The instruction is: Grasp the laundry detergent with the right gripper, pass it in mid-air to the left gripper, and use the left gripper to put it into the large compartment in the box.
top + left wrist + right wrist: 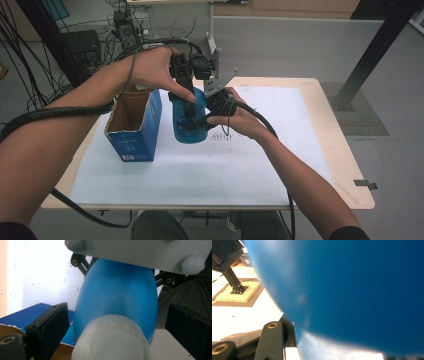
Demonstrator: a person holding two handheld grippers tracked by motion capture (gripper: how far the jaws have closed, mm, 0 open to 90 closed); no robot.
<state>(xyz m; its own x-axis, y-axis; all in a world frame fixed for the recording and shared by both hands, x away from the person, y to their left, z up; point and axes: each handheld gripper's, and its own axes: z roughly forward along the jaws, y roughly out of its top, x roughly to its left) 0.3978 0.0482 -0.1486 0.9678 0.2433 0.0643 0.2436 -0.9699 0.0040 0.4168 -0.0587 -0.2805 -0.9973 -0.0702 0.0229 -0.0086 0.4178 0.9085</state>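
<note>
A blue bottle [190,125] stands upright over the white sheet, just right of the box. My right gripper [204,116] comes in from the right and is shut on the bottle's body; in the right gripper view one finger [271,340] lies against the blue wall [352,290]. My left gripper [187,102] points down over the bottle's top. In the left gripper view the pale cap [112,340] sits between its fingers [47,325], with a gap on each side, so it is open. The blue body [117,295] lies beyond.
An open blue cardboard box [134,125] stands on the left of the table. A white paper sheet [260,165] covers most of the wooden tabletop [350,175]. The right gripper's grey plate [140,252] hangs close over the bottle. Cables and a black post lie behind the table.
</note>
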